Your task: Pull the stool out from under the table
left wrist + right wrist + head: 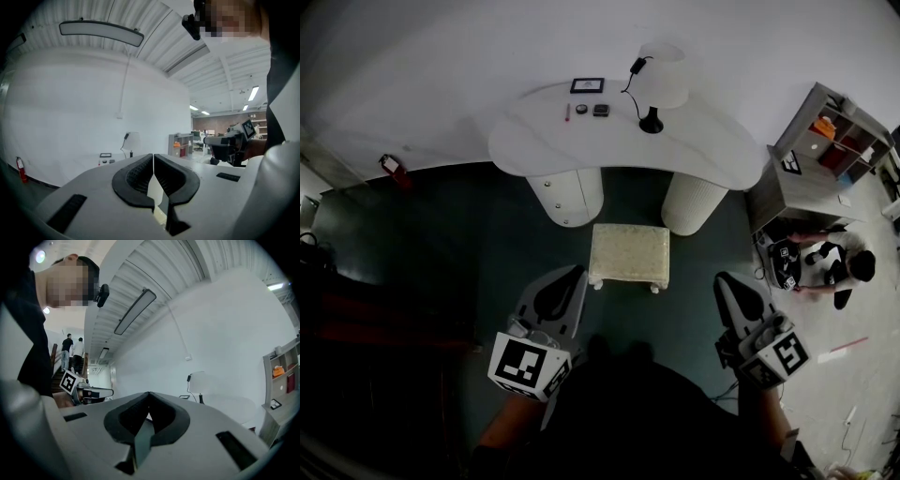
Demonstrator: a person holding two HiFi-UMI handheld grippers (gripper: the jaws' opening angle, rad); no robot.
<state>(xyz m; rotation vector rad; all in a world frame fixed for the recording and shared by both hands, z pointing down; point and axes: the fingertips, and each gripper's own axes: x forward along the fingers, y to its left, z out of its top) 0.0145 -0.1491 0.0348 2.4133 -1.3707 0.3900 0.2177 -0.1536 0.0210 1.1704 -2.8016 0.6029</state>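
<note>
The cream padded stool (pixel 628 255) stands on the dark floor just in front of the white curved table (pixel 712 150), between its two round pedestals and nearly out from under the top. My left gripper (pixel 574 273) hovers just left of the stool's near corner, apart from it. My right gripper (pixel 724 278) hangs further off to the stool's right. Both are raised and point toward the table. In the left gripper view the left gripper (pixel 153 157) is shut with nothing held. In the right gripper view the right gripper (pixel 148 395) is likewise shut and empty.
A white lamp (pixel 661 80), a framed picture (pixel 587 85) and small items sit on the table. A grey shelf unit (pixel 811 159) stands at the right, with a person (pixel 830 267) crouched on the floor beside it. A red fire extinguisher (pixel 391 166) is at the left wall.
</note>
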